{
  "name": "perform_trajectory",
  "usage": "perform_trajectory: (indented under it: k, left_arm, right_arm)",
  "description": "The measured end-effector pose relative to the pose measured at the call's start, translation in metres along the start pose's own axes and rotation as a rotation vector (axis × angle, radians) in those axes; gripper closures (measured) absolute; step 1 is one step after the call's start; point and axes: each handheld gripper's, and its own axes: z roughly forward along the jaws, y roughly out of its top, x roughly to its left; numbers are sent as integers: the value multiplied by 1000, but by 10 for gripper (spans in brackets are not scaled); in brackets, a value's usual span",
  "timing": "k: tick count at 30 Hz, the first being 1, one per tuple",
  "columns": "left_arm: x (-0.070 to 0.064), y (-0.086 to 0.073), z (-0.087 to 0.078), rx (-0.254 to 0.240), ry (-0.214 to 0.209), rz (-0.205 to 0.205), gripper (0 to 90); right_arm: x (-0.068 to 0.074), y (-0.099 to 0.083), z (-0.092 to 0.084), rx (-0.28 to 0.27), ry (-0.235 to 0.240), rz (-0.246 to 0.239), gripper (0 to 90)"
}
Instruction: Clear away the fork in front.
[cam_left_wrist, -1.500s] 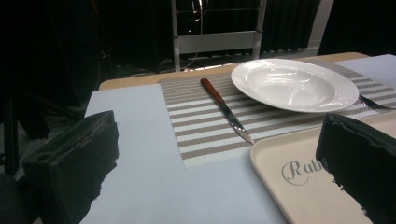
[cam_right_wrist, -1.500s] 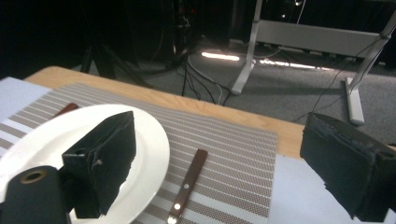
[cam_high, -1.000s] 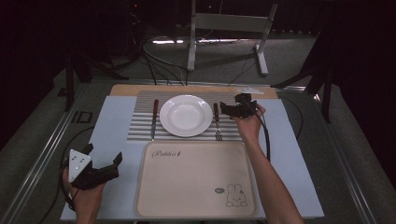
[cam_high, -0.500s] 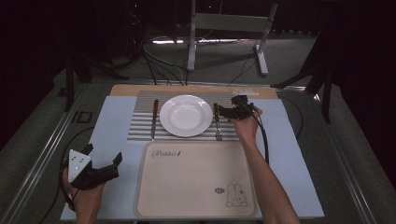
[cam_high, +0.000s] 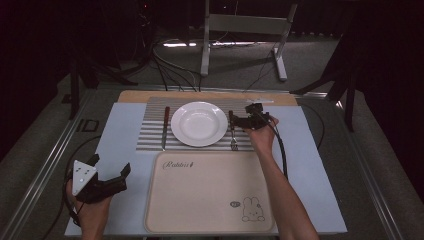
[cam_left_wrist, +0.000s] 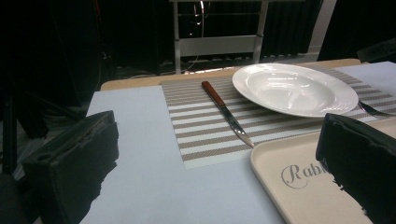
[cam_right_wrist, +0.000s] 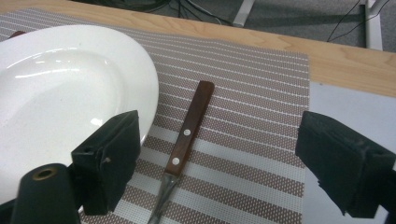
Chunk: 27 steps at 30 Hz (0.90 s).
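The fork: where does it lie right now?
In the high view the fork lies on the striped placemat, just right of the white plate, with the open right gripper poised over its wooden handle.

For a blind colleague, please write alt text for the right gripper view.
The open right gripper hovers over a fork with a brown wooden handle, lying on a striped placemat. A white plate sits beside the fork.

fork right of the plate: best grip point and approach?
Take the fork by its wooden handle, from straight above, jaws across its narrow width. It lies flat on the striped mat, so only the long side edges offer purchase. The plate rim sits close on one side; the right tool is open and already straddles the handle.
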Motion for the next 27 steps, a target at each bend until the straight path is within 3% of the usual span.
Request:
perform_trajectory:
  k: [14, 27]
  left_arm:
    - [2, 0, -2, -10, 6, -9, 0]
    - [2, 0, -3, -17, 11, -17, 0]
  right_arm:
    - [7, -10, 19, 62, 10, 3, 173]
    - [11, -16, 31, 94, -7, -11, 300]
